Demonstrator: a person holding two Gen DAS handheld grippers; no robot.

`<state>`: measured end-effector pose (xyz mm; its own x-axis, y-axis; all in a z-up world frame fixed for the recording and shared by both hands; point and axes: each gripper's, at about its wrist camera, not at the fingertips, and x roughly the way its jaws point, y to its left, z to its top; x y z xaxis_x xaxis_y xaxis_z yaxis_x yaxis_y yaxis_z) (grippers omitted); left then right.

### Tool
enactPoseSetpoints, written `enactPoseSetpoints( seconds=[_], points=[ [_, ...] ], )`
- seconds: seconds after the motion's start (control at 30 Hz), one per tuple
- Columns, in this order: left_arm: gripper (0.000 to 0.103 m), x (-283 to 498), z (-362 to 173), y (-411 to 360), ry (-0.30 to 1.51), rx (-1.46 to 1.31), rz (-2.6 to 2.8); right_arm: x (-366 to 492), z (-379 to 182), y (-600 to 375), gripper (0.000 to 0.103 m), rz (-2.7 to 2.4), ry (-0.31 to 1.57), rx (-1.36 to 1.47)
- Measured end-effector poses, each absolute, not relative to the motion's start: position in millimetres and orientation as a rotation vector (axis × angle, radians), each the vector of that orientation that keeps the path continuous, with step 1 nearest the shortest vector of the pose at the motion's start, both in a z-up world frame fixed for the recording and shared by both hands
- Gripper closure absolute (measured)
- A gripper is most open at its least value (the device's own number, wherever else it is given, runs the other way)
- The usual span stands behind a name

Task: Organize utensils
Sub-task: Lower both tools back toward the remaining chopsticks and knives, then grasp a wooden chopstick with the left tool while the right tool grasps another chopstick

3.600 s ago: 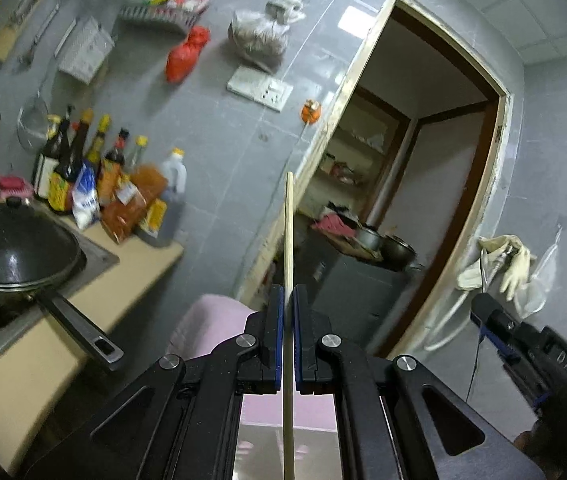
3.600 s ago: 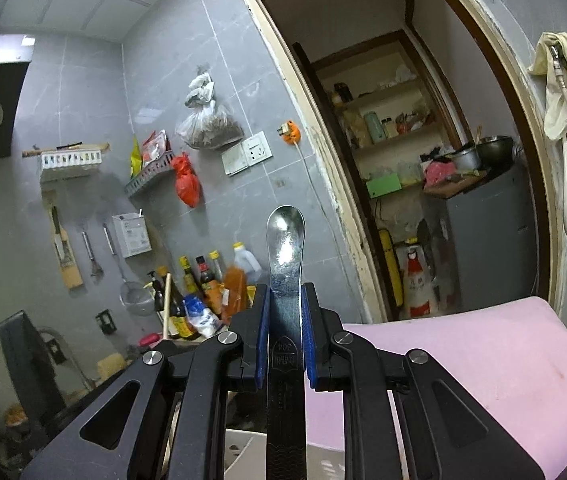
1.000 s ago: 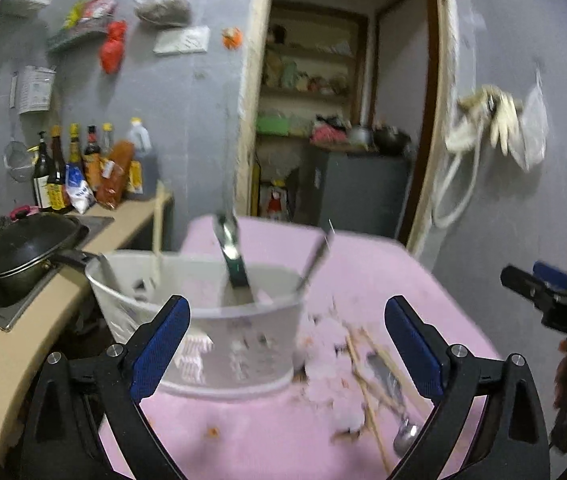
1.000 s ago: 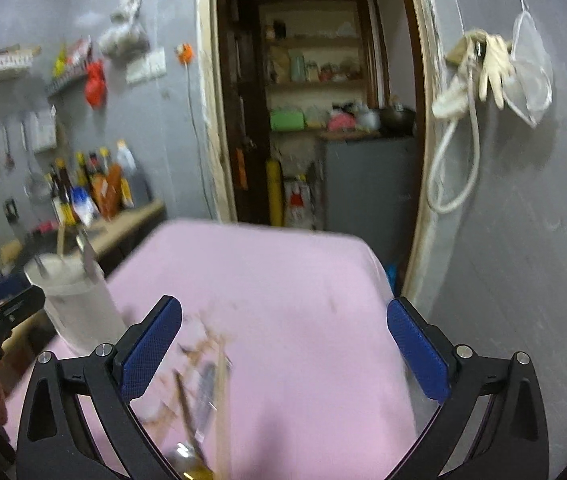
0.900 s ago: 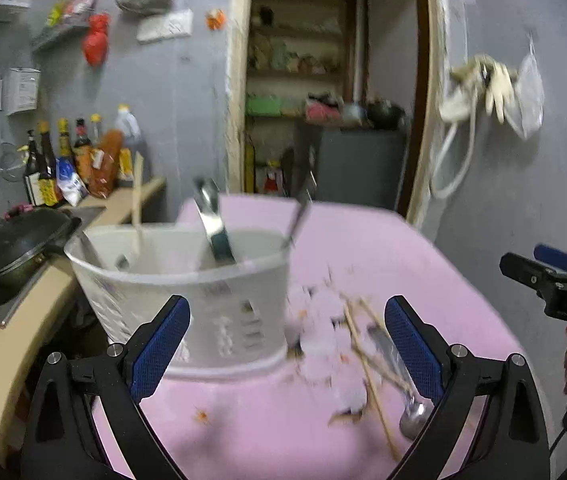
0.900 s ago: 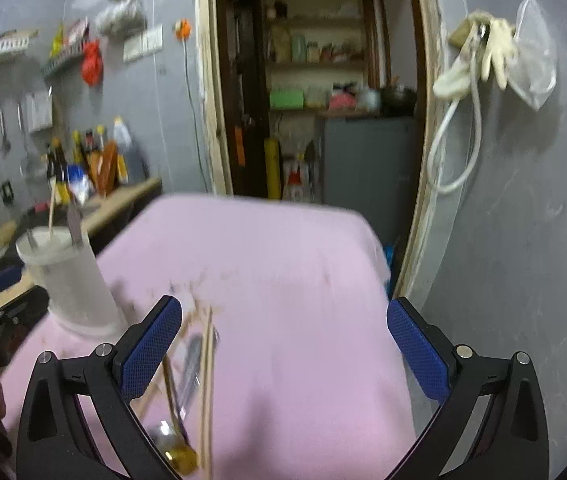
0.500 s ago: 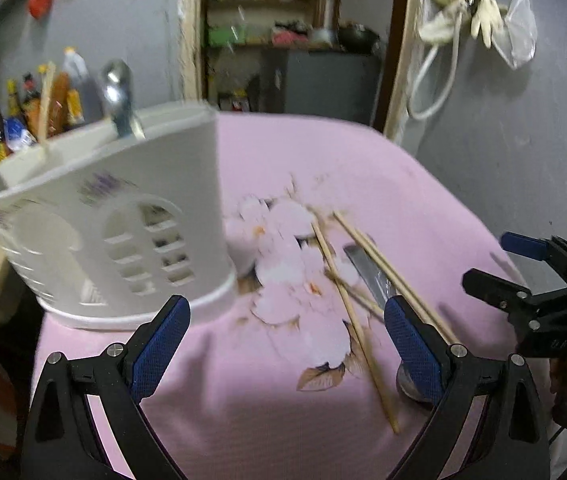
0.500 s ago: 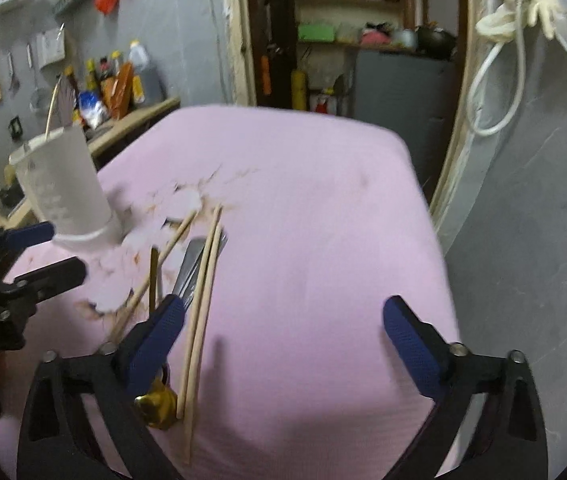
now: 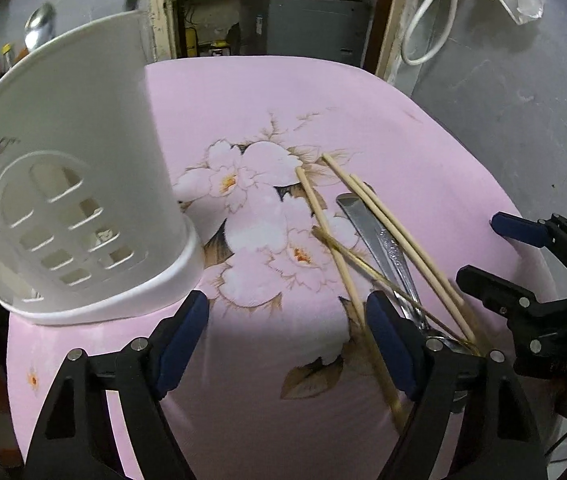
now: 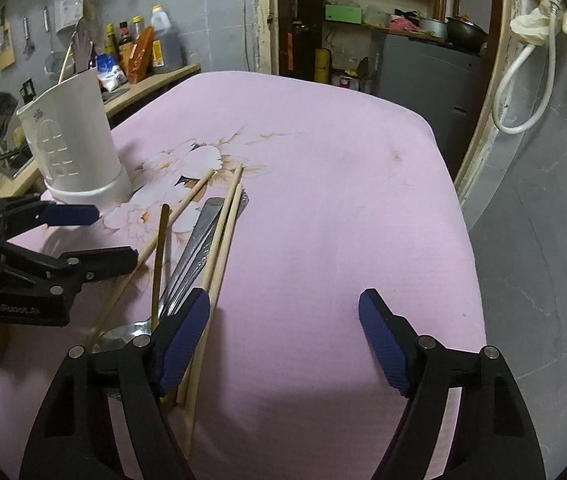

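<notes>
Two grippers, L (image 9: pixel 285 338) & R (image 10: pixel 281 338), jaws closing w/ nothing gripped, over chopsticks (image 10: pixel 219 240) + spoon (image 10: pixel 187 256) on pink worktop (image 10: pixel 323 200), caddy (image 9: pixel 67 168) beside.

Only one marking could be read: pale lettering, seemingly "GenRobot.AI", stood on the black body of the left gripper (image 10: pixel 95 236) in the right wrist view. Labels on the bottles (image 10: pixel 135 52) at the wall were too small to read.
</notes>
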<state>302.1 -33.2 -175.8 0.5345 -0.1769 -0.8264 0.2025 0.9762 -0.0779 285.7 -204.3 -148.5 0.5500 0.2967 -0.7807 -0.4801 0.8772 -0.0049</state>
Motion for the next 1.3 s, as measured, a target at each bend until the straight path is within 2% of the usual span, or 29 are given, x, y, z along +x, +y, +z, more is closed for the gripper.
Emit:
enactPoseSetpoints(
  seconds=[0.37,0.4,0.53,0.6,0.7,0.8,0.87,1.0,1.03,1.17,1.3],
  points=[
    [0.027,314,-186,-47,1.012,0.092,-0.194,283,-157,-189,0.027,0.442,0.882,-0.364],
    [0.027,314,-186,-47,1.013,0.098,-0.193,283,-157,-189,0.03,0.429,0.88,-0.378],
    [0.03,314,-184,-47,1.015,0.109,-0.189,282,-156,-195,0.055,0.368,0.864,-0.392],
    [0.034,314,-183,-49,1.015,0.122,-0.185,283,-155,-201,0.06,0.341,0.863,-0.382],
    [0.046,314,-182,-54,1.018,0.149,-0.175,286,-153,-210,0.067,0.322,0.865,-0.345],
    [0.06,310,-179,-56,1.018,0.161,-0.182,285,-151,-212,0.078,0.317,0.86,-0.335],
    [0.076,309,-177,-59,1.023,0.156,-0.206,285,-150,-213,0.084,0.314,0.86,-0.322],
    [0.089,308,-175,-64,1.031,0.158,-0.216,284,-148,-217,0.093,0.309,0.869,-0.281],
    [0.096,308,-175,-66,1.031,0.153,-0.221,284,-148,-218,0.095,0.308,0.872,-0.266],
    [0.103,301,-170,-59,1.021,0.101,-0.214,281,-146,-223,0.098,0.303,0.879,-0.22],
    [0.103,294,-173,-44,1.049,0.054,-0.152,277,-146,-225,0.099,0.298,0.893,-0.19]
  ],
)
